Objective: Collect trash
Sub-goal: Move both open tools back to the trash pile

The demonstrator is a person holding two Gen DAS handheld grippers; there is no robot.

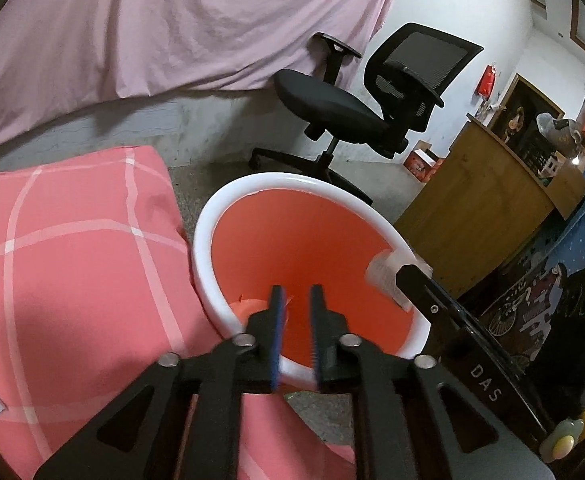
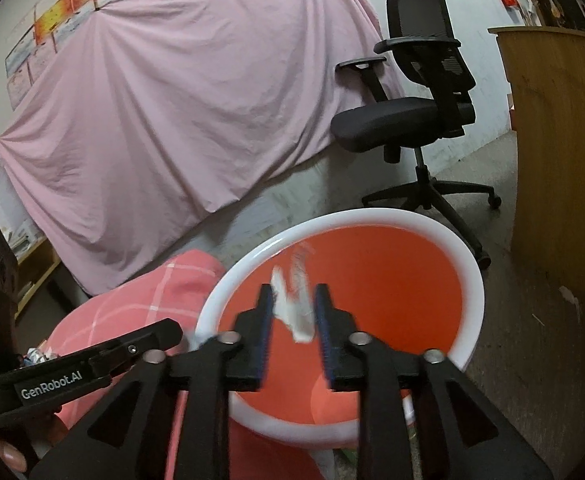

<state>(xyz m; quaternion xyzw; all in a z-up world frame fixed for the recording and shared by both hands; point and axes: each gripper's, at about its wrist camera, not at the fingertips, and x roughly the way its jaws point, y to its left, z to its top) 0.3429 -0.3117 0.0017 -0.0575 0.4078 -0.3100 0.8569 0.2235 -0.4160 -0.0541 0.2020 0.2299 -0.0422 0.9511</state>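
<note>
An orange trash bin with a white rim [image 1: 212, 220] [image 2: 472, 280] stands on the floor. My left gripper [image 1: 297, 294] is open and empty over the bin's near side. My right gripper [image 2: 293, 292] is open above the bin, and a crumpled white paper scrap [image 2: 294, 304], blurred, hangs between its jaws; I cannot tell whether it touches the pads. In the left wrist view the same white scrap [image 1: 382, 274] shows at the tip of the right gripper [image 1: 408, 274] at the bin's right rim.
A pink checked cushion [image 1: 72, 260] [image 2: 164, 292] lies left of the bin. A black office chair [image 1: 372, 112] [image 2: 420, 112] stands behind it. A wooden cabinet [image 1: 484, 200] [image 2: 556, 140] is at the right. A pink sheet [image 2: 172, 100] covers furniture at the back.
</note>
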